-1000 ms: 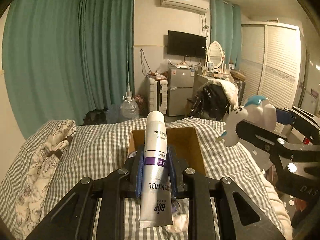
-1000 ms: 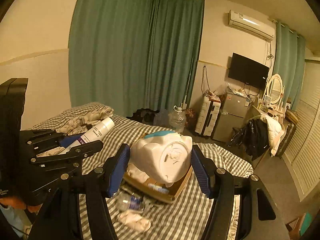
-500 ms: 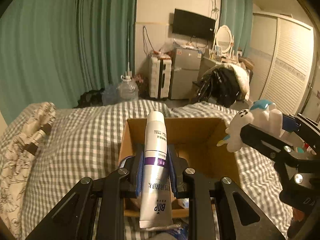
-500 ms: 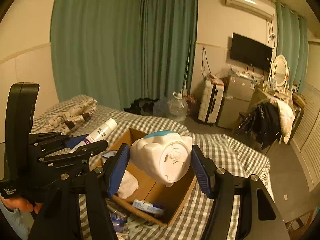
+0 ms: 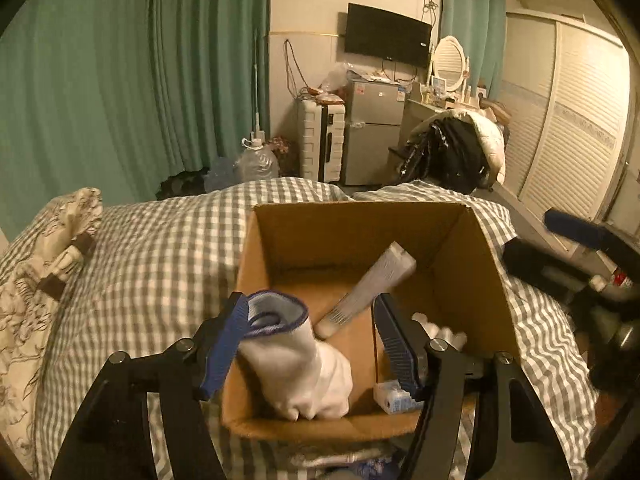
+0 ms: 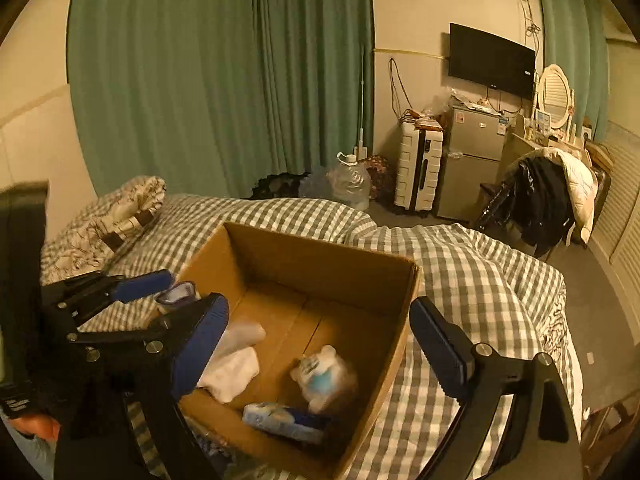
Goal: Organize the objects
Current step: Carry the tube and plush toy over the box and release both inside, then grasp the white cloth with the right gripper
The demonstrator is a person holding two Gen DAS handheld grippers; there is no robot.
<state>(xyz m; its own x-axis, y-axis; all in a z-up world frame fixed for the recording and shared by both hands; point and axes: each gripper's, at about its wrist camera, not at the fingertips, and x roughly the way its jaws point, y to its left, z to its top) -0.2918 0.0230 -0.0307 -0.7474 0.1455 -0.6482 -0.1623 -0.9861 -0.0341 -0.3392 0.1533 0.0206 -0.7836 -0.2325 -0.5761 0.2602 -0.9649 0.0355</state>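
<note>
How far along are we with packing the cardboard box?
Done: the white tube, white toy, white sock and small blue-white pack are in the brown cardboard box. In hand: nothing; both hand-held grippers are opening, empty. Left: wrappers beside the box's near side.

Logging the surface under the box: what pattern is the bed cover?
Grey-and-white check bed cover, clearest in the right wrist view.
</note>
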